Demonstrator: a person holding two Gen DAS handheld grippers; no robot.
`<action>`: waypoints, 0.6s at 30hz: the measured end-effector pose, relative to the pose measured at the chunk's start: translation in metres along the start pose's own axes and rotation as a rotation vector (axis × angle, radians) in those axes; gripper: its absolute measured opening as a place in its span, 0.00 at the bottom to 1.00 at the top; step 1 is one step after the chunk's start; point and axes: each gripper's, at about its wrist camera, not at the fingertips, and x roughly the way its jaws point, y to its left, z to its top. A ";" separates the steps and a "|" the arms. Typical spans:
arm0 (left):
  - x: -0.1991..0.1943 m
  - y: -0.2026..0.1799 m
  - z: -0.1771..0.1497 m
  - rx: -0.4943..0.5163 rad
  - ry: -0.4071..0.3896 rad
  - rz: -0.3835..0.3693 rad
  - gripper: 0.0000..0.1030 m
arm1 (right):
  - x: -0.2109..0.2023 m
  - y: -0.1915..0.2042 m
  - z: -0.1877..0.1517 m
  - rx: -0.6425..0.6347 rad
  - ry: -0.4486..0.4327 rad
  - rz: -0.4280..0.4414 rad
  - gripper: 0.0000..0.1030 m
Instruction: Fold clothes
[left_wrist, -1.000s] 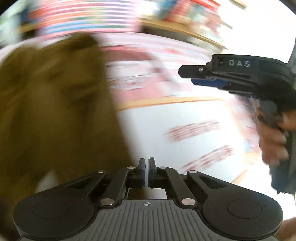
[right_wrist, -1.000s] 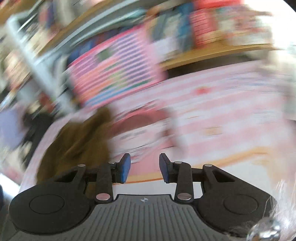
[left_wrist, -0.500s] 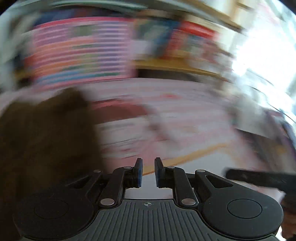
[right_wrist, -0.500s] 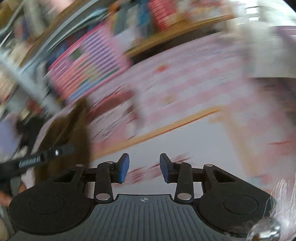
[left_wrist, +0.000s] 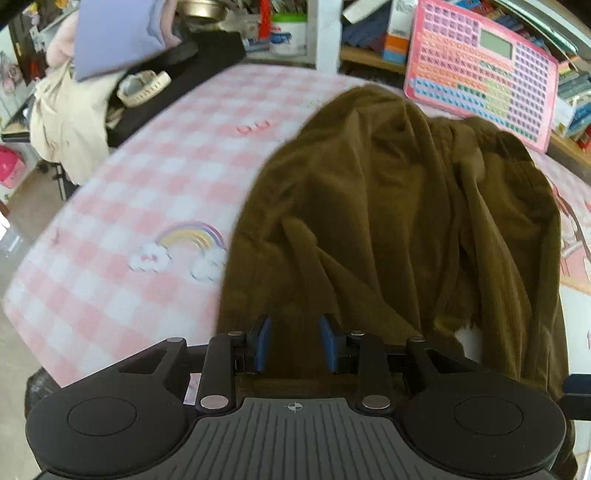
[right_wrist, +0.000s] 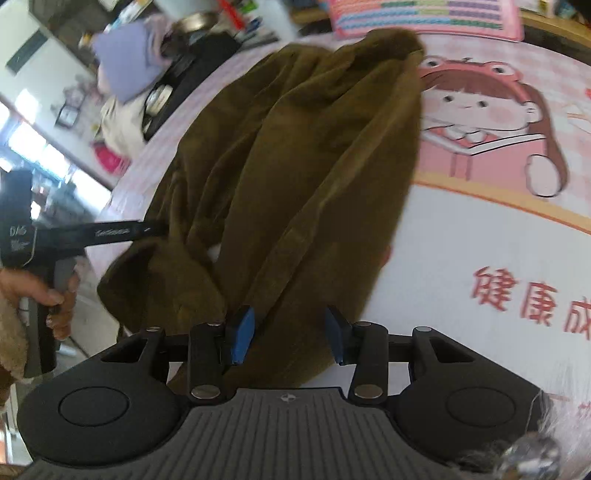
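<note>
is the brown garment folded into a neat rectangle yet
No, the brown garment lies crumpled in loose ridges and wrinkles on the pink checked cover, with uneven edges.

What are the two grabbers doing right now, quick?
Left gripper: open, jaws have just been opening, above the brown garment, not gripping it.
Right gripper: open, jaws just opening, garment between them, not pinched.

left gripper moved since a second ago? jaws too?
Yes. The left gripper swung left: the brown garment, formerly at its left, now lies straight ahead on the pink checked cover. Its jaws have just been opening; the pads are not pressing the cloth.
</note>
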 end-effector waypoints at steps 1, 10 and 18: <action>0.001 -0.005 -0.002 0.018 0.001 -0.007 0.24 | 0.003 0.003 0.000 -0.020 0.011 -0.005 0.38; 0.004 -0.049 -0.004 0.179 0.038 -0.102 0.06 | -0.003 -0.021 0.004 -0.106 -0.061 -0.208 0.01; 0.000 -0.154 -0.015 0.379 0.056 -0.347 0.07 | -0.053 -0.115 0.043 0.121 -0.235 -0.414 0.02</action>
